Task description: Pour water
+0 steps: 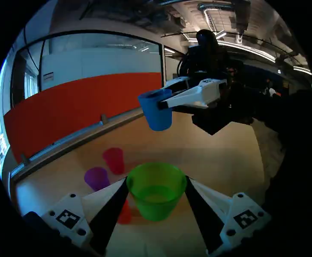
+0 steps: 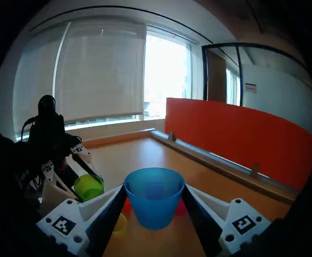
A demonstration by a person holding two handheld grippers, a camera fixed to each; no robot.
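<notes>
In the left gripper view my left gripper (image 1: 156, 192) is shut on a green cup (image 1: 157, 195) held upright above the wooden table (image 1: 224, 158), with a little water in its bottom. Farther off and higher, the right gripper (image 1: 162, 103) holds a blue cup (image 1: 156, 110) upright in the air. In the right gripper view my right gripper (image 2: 154, 201) is shut on that blue cup (image 2: 154, 202). To its left the left gripper (image 2: 84, 180) carries the green cup (image 2: 89, 187), lower and nearer the person.
A red cup (image 1: 114, 159) and a purple cup (image 1: 97, 178) stand on the table beyond the green one, with another red cup (image 1: 125, 213) just below it. A yellow cup (image 2: 120, 224) sits under the blue cup. An orange divider panel (image 1: 79, 107) runs along the table's far edge.
</notes>
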